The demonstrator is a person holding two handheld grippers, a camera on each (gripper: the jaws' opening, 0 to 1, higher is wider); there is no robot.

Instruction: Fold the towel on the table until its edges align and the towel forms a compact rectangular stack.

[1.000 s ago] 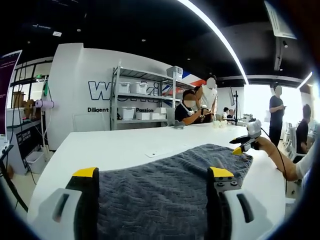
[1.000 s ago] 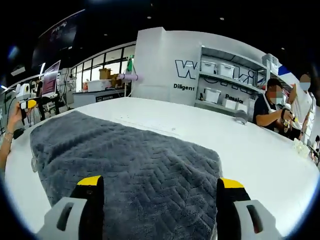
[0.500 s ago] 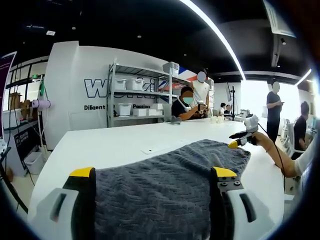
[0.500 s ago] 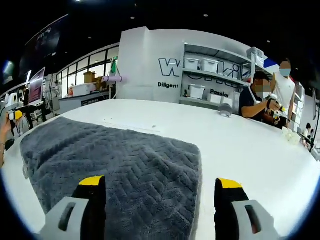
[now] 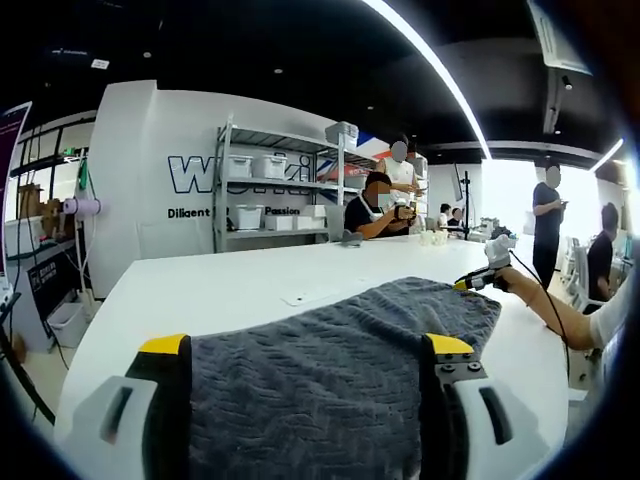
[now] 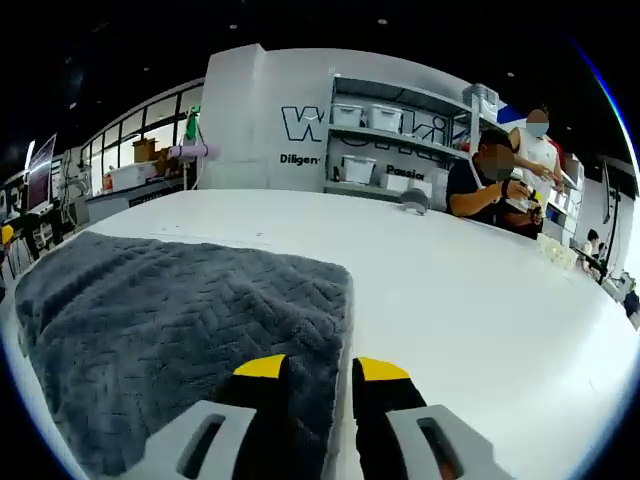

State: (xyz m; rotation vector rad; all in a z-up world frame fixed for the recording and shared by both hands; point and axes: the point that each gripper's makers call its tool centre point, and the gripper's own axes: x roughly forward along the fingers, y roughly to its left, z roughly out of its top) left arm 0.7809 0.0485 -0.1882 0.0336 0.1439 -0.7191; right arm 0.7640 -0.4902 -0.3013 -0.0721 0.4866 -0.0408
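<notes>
The towel [image 6: 170, 320] looks soft and limp, so corners suit best: the right gripper [image 6: 310, 372] pinches its edge, the left gripper [image 5: 305, 350] stands spread wide over it.

Ahead of me stood a white lettered wall [image 5: 150, 160], grey metal shelving [image 5: 285, 195] with white bins, under a black ceiling [image 5: 250, 50] with a light strip [image 5: 430, 70].
</notes>
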